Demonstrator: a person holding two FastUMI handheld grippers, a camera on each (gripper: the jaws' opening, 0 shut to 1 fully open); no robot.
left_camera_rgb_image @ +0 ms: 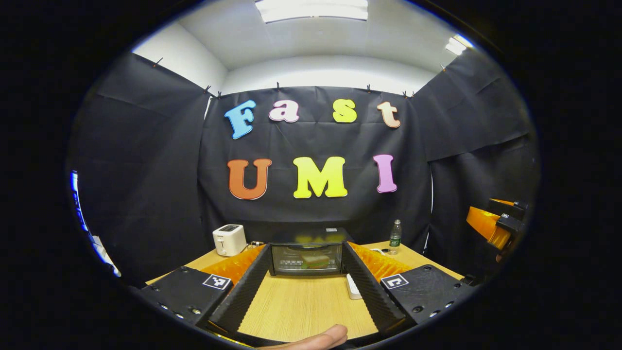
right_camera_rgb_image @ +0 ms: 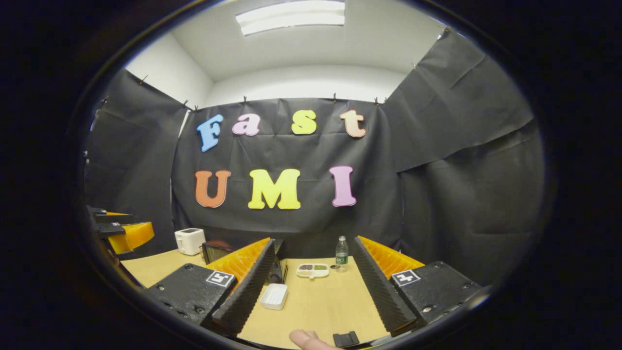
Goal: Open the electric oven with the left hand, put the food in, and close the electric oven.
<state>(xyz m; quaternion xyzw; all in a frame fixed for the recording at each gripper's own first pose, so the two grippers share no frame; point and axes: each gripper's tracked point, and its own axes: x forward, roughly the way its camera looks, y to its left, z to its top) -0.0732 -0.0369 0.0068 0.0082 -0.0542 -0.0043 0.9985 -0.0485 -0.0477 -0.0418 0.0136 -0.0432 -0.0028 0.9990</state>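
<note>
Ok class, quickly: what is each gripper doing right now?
Left gripper: open, holding nothing, facing the oven.
Right gripper: open, holding nothing.

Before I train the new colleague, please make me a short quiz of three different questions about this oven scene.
1. True or false: the oven door is shut.
2. What lies behind the oven's glass? A) sandwich B) bottle C) toaster
3. Fill in: the left gripper has its fingers ____.

Key: 1 true; 2 A; 3 open, holding nothing.
</note>
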